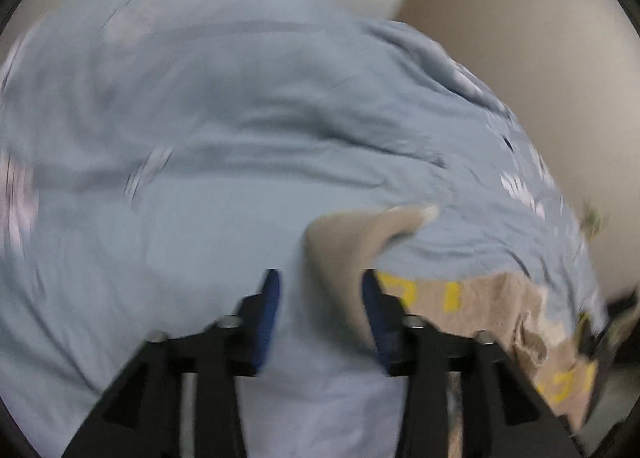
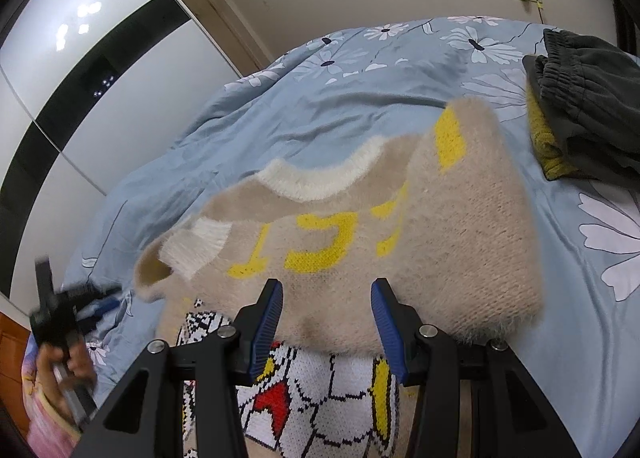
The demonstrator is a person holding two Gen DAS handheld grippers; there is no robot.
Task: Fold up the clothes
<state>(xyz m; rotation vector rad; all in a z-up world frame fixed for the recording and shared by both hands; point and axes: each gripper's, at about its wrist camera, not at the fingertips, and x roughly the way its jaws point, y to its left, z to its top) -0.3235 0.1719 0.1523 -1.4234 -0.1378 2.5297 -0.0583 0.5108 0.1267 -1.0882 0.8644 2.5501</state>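
Blue floral bedding (image 2: 280,126) carries the beige sweater (image 2: 460,226) at twelve o'clock of the right gripper (image 2: 326,300), its fingers open and empty, likely for smoothing; the left gripper (image 1: 320,294), at nine o'clock, gapes beside a sleeve (image 1: 352,234).

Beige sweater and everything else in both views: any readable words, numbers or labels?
Beige sweater: yellow knitted characters, upside down and partly folded under; not readable.
Same sweater, left wrist view: yellow marks, blurred; not readable.
Patterned knit beneath it: no text.
Bedspread: flowers only.
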